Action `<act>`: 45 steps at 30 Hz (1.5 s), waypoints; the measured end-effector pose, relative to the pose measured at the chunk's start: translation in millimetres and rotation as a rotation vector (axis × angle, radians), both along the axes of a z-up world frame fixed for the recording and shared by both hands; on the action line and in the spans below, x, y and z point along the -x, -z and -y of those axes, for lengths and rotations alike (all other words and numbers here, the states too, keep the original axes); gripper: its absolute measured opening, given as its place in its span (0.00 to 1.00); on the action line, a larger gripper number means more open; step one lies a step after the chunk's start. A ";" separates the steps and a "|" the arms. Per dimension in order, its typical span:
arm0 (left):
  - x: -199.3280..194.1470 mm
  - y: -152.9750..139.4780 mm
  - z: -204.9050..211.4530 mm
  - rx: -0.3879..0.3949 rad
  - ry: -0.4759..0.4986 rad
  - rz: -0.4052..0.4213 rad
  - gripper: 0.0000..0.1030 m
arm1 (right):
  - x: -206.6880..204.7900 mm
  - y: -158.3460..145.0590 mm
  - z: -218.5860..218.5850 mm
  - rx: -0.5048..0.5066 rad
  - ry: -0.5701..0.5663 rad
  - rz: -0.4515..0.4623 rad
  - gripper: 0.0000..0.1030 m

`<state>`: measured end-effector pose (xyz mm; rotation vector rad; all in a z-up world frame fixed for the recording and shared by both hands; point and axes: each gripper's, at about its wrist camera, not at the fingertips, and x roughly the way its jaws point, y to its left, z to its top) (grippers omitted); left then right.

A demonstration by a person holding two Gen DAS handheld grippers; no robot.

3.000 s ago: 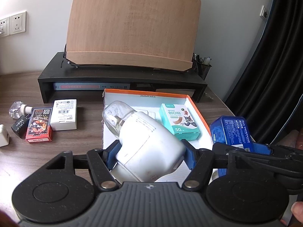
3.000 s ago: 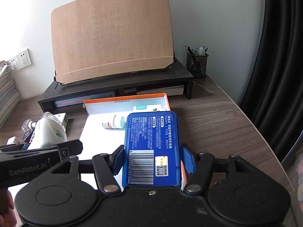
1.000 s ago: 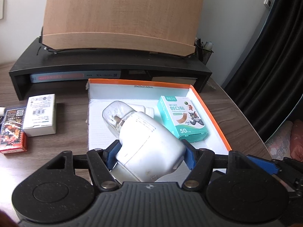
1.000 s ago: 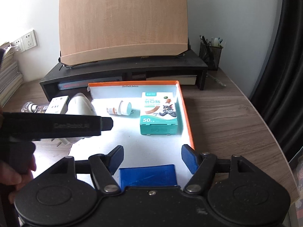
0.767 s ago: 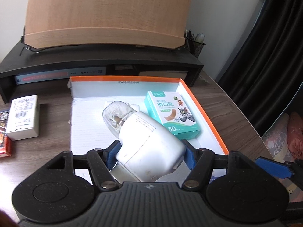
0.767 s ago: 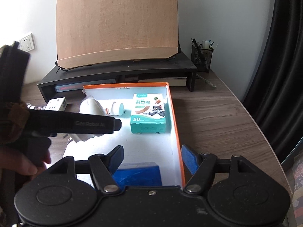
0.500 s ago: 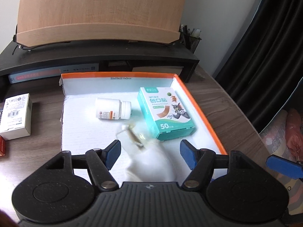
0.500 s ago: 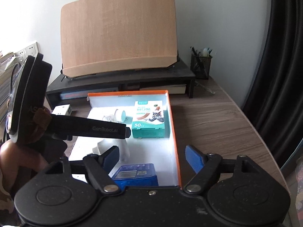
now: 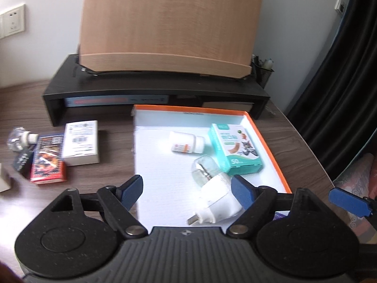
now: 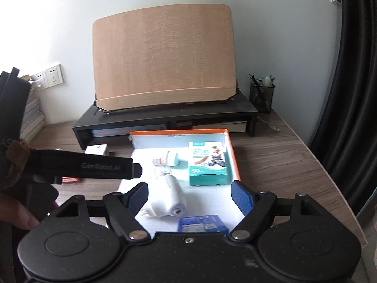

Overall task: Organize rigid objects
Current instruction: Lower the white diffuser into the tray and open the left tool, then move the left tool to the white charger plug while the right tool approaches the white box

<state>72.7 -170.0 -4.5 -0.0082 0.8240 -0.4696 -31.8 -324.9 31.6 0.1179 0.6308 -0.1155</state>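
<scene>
On the tabletop [image 9: 113, 188], far out at 9 o'clock in the left wrist view, lie a small clear bottle [image 9: 20, 138] and a dark item I cannot make out. Just right of them lies a red card box [image 9: 48, 159], and touching its right edge a white box [image 9: 81, 142].

Next comes the tray [image 9: 266, 139], white inside with an orange rim, set on the tabletop in front of a black shelf riser [image 9: 155, 92] at 12 o'clock that carries a tilted wooden board [image 9: 169, 23]. A mesh pen cup [image 10: 261, 95] stands at the riser's right end.

In the tray, a white pill bottle [image 9: 186, 142] lies on its side near the middle. At its 3 o'clock lies a teal plaster box [image 9: 235, 152], flat, close to the tray's right wall. A white plug-in device [image 9: 216, 194] with a clear bulb-like end lies on the tray floor at 5 o'clock from the pill bottle, its bulb end just beside the plaster box. A blue box [image 10: 202, 222] lies flat in the tray's near right corner, seen best from the right wrist.

The left claw [image 9: 187, 191] stands wide apart; its jaws have just been opening. The device lies between them, loose on the tray, not gripped. The right claw [image 10: 189, 195] is also spread wide, its jaws having just opened too, and holds nothing; the blue box sits below it, untouched. The person's hand [image 10: 21, 214] shows at 9 o'clock in the right wrist view.
</scene>
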 end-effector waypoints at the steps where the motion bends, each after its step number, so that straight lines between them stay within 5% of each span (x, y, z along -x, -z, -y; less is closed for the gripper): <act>1: 1.3 -1.8 -5.2 -0.003 -0.012 0.004 0.84 | -1.0 -0.7 -3.4 -0.002 -0.007 0.002 0.88; 24: 18.4 -10.8 -127.9 -0.012 -0.299 0.003 0.89 | -36.1 0.4 -95.2 -0.020 -0.245 -0.015 0.88; 45: 14.7 -3.0 -192.7 -0.009 -0.450 -0.026 0.93 | -57.2 12.6 -131.1 -0.029 -0.308 -0.049 0.88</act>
